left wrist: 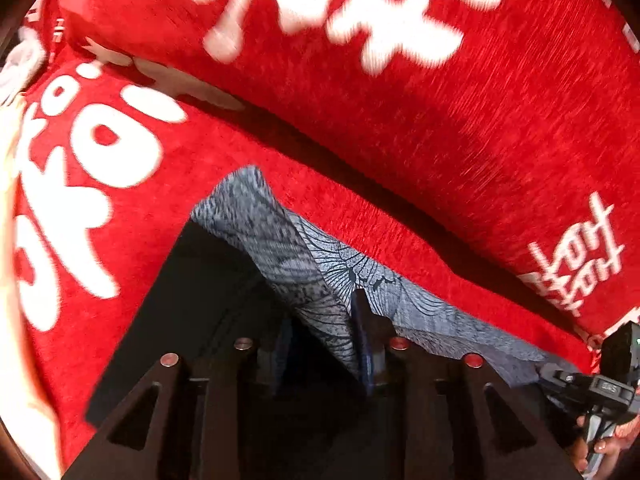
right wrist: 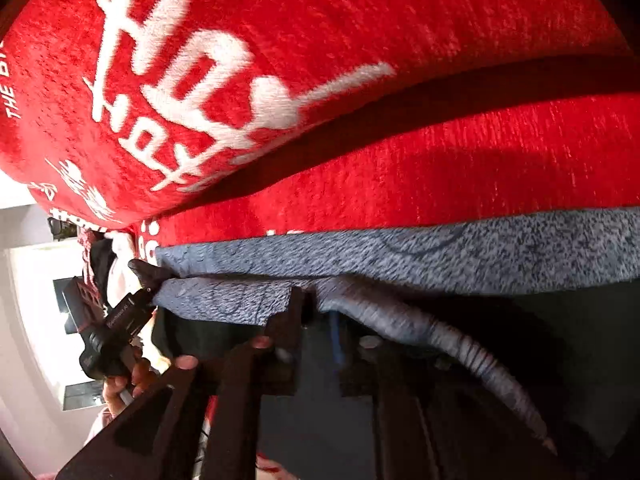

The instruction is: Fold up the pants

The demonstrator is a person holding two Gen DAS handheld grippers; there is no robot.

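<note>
Pants [left wrist: 304,248], grey with a dark line pattern, are seen spread on a red cover [left wrist: 224,168] with big white lettering. In the left wrist view they run from the middle of the picture down toward 4 o'clock. A bulging red cushion [left wrist: 460,120] fills the view from 11 round to 3 o'clock, and a dark shadowed seam is seen between it and the cover.

The left gripper [left wrist: 320,312] is pointed steeply down at 6 o'clock. Its fingers [left wrist: 366,320] are apart, with a fold of the grey cloth draped between and over them (no squeeze on it can be made out). A black panel is glimpsed under the cloth at 8 o'clock.

Over in the right wrist view, the pants are stretched as a band from 9 to 3 o'clock, just below the red cover. One crumpled part trails down toward 5 o'clock. The right gripper [right wrist: 316,314] is also held with its fingers parted, a strip of blue pad showing in the gap and the cloth's edge lying against the left finger. At 8 o'clock the other gripper is seen at the cloth's end, gripped by a hand [right wrist: 128,384].
</note>
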